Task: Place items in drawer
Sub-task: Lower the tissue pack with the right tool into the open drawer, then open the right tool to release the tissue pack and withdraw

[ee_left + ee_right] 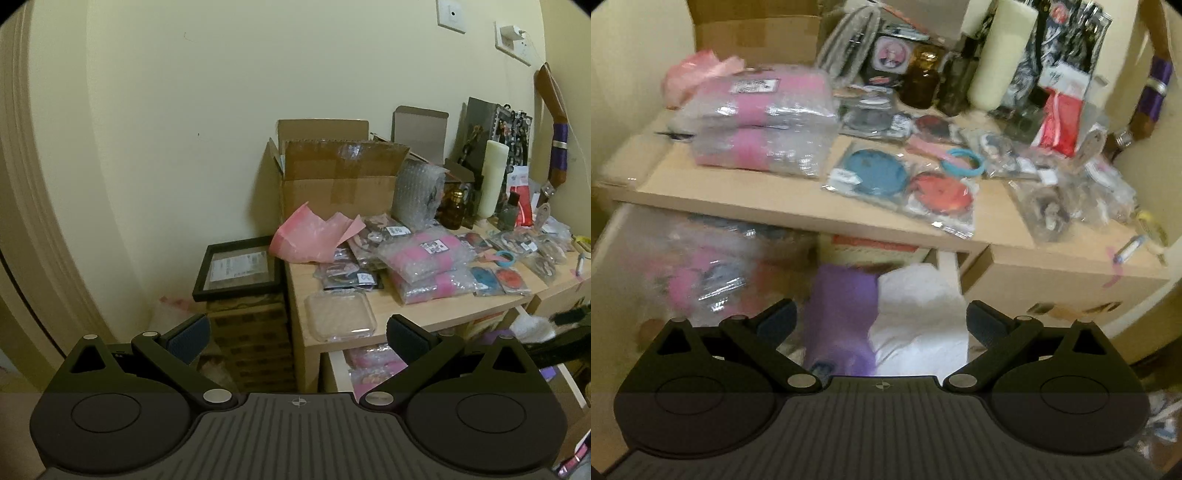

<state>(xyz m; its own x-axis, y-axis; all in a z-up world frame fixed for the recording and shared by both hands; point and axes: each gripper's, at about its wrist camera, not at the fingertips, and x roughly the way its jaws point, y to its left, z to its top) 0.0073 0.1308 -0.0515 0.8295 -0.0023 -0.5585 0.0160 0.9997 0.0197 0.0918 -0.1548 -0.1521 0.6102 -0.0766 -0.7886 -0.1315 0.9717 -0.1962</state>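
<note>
Hovering wide apart and empty, my right claw (881,321) hangs at the lower middle of its frame over the open drawer (945,266), where purple cloth (842,317) and white cloth (919,314) lie blurred. My left claw (297,338) is spread too, holding nothing, low in its frame before the desk (436,314). Bubble-wrapped pink packs (764,122) sit upper left on the desktop.

Dim, yellowish indoor light in both views. Heavy fisheye bending and dark corners; right wrist view is smeared with motion blur, worst just ahead of the claw.
</note>
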